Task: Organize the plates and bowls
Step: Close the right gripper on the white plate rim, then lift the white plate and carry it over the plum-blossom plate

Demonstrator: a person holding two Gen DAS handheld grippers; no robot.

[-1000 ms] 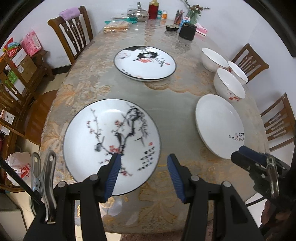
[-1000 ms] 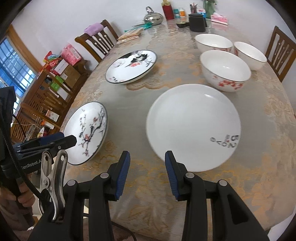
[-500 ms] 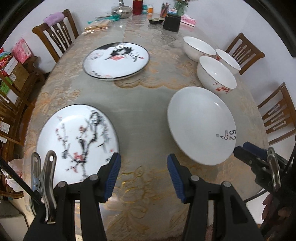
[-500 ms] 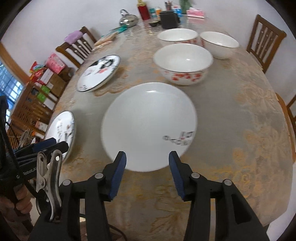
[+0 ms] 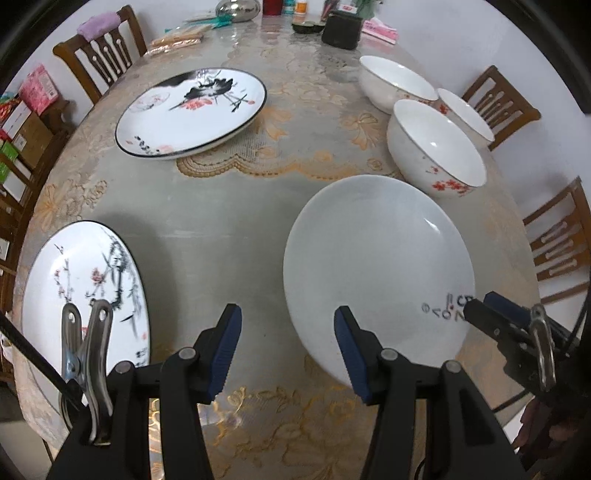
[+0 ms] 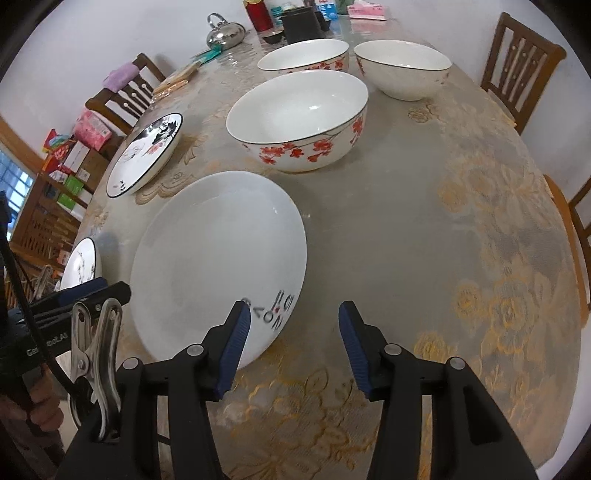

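Two grippers hovered over the plain white plate (image 5: 376, 258) on the counter (image 6: 461, 229): the left gripper (image 5: 287, 345) spread and empty at its near left rim, the right gripper (image 6: 293, 345), jaws just widened, empty at its near right rim beside the red-flowered bowl (image 6: 299, 118).

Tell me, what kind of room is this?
Probably a home dining room. A big table with a lace cloth holds plates and bowls, wooden chairs stand around it, and a kettle sits at the far end.
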